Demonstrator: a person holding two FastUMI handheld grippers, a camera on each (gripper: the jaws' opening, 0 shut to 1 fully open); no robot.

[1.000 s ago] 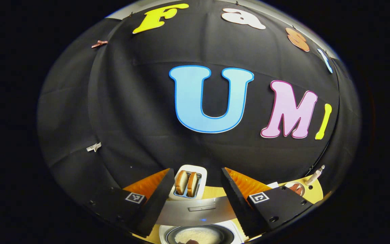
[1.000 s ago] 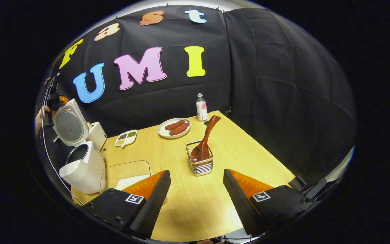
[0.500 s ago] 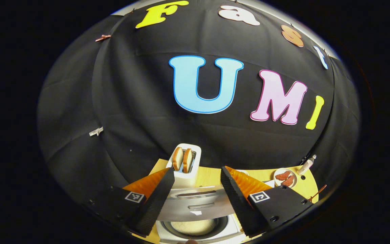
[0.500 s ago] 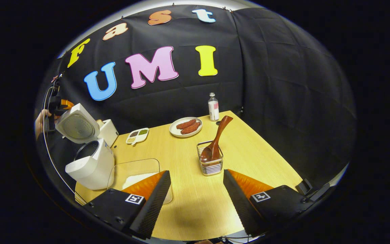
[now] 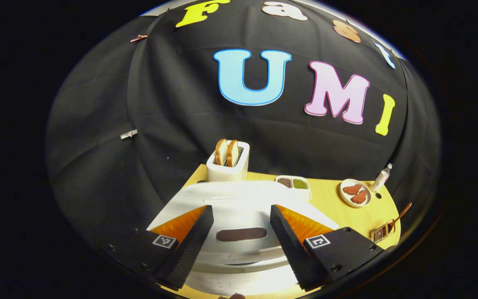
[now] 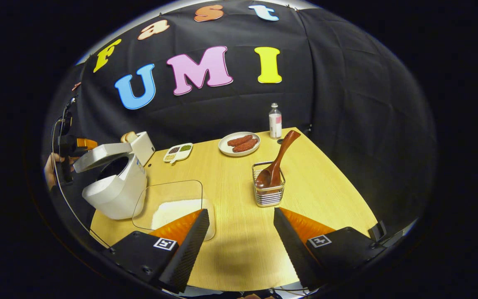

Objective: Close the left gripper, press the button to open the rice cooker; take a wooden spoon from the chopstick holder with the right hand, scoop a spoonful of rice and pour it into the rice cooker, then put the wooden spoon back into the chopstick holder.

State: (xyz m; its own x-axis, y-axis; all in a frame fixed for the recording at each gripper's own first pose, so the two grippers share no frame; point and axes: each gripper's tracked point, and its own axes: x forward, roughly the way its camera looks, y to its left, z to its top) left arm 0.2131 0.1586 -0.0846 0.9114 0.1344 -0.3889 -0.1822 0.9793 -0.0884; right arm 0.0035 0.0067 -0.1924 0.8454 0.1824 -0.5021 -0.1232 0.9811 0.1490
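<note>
At the desk's left end your left tool hangs spread wide and empty just above the white rice cooker, whose lid sits partly lowered, a dark gap showing under it in the right gripper view. Your right tool is likewise wide apart, gripping nothing, over bare desk near the front edge, with open wood ahead up to the wire chopstick holder, where the wooden spoon leans bowl-down. The clear rice tray lies between cooker and holder, touching neither.
</note>
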